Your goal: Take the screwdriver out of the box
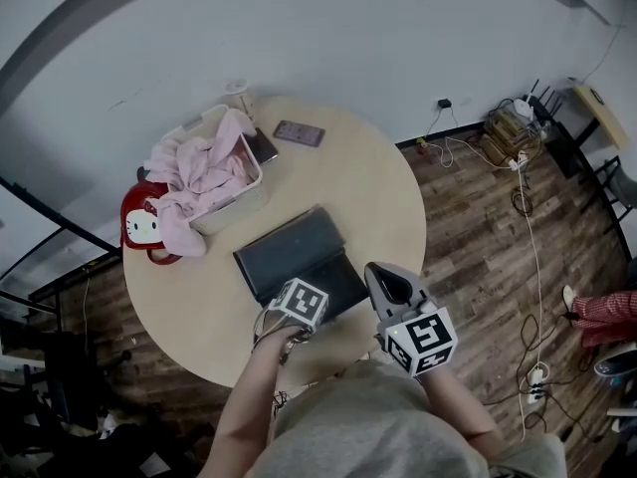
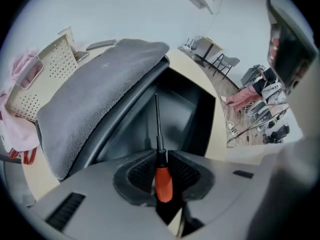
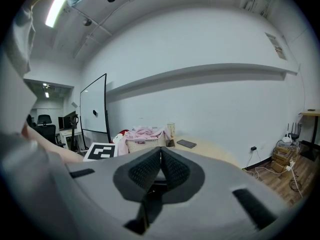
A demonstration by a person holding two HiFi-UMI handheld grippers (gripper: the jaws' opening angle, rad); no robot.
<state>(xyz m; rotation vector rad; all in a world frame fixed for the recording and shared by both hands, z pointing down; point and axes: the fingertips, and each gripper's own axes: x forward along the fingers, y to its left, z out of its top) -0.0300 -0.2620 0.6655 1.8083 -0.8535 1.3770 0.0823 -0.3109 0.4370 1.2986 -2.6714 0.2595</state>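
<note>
A dark grey box (image 1: 299, 252) lies open on the round table (image 1: 383, 187), its lid (image 2: 100, 91) tipped back. My left gripper (image 2: 161, 173) points steeply down over the box's near edge. It is shut on the screwdriver (image 2: 163, 180), with the pads pressing its orange handle. The thin shaft runs out from the jaws over the box's inside (image 2: 187, 116). In the head view only the left gripper's (image 1: 299, 312) marker cube shows. My right gripper (image 1: 383, 272) hovers to the right of the box, near the table's front edge. The right gripper (image 3: 160, 156) is shut with nothing in it.
A white basket (image 1: 239, 192) heaped with pink clothes stands at the table's back left, with a red and white toy bag (image 1: 146, 229) beside it. A phone (image 1: 299, 132) and a cup (image 1: 239, 96) lie at the far edge. Cables and a power strip (image 1: 518, 152) clutter the wooden floor at the right.
</note>
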